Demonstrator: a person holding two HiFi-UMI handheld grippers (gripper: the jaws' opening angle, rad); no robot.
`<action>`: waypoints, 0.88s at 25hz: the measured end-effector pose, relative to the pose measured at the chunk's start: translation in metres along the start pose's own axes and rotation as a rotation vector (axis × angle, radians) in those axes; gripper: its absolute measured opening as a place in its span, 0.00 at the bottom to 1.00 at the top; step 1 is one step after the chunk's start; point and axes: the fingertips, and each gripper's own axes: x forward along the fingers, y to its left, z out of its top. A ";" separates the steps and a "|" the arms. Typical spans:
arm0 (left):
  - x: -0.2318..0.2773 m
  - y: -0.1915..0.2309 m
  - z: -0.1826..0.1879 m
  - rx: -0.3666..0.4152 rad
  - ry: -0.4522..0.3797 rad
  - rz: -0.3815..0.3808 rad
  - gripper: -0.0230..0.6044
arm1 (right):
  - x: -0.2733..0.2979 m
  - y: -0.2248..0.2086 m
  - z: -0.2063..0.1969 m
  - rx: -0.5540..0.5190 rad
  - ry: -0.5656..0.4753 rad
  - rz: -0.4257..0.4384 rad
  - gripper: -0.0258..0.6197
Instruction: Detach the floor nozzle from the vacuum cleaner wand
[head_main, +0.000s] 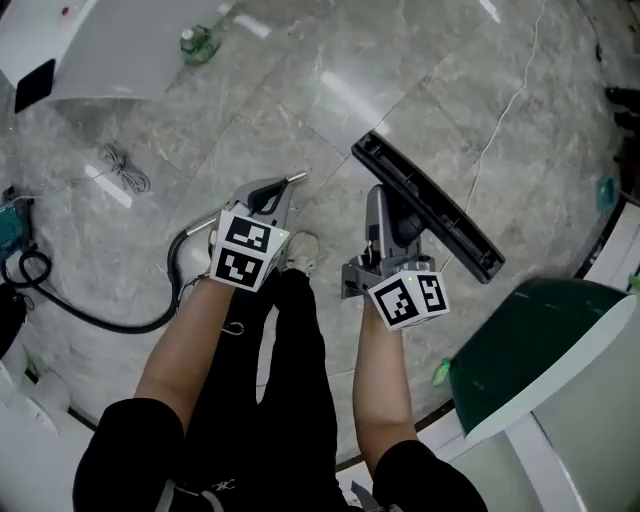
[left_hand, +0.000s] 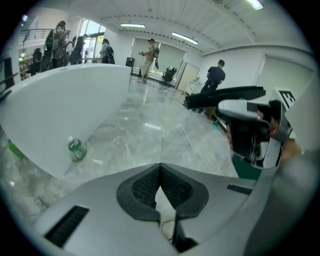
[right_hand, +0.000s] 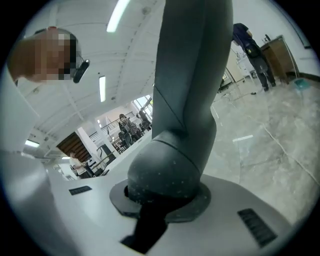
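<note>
clamping the floor nozzle (head_main: 430, 205) neck, right gripper (right_hand: 165, 197), tips half-hidden beneath; left gripper (left_hand: 160, 171) closed, empty.

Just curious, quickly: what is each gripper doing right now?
Left gripper: jaws closed, empty.
Right gripper: jaws closed on the floor nozzle's neck.

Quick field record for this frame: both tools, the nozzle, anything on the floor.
left tool: shut, nothing between its jaws
right tool: shut on the floor nozzle's grey neck
floor nozzle: black head, tilted, beyond the right tool
wand: not made out in any view
floor: grey marble tiles
on floor: black hose to the person's left; plastic bottle near a white curved panel
</note>
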 end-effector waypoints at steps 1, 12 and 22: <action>-0.018 -0.004 0.031 0.002 -0.032 0.009 0.05 | -0.002 0.013 0.021 -0.027 -0.010 0.000 0.17; -0.310 -0.105 0.238 0.032 -0.332 0.092 0.05 | -0.141 0.229 0.239 -0.117 -0.231 -0.008 0.17; -0.477 -0.166 0.342 0.195 -0.605 0.126 0.05 | -0.215 0.351 0.358 -0.261 -0.408 0.050 0.17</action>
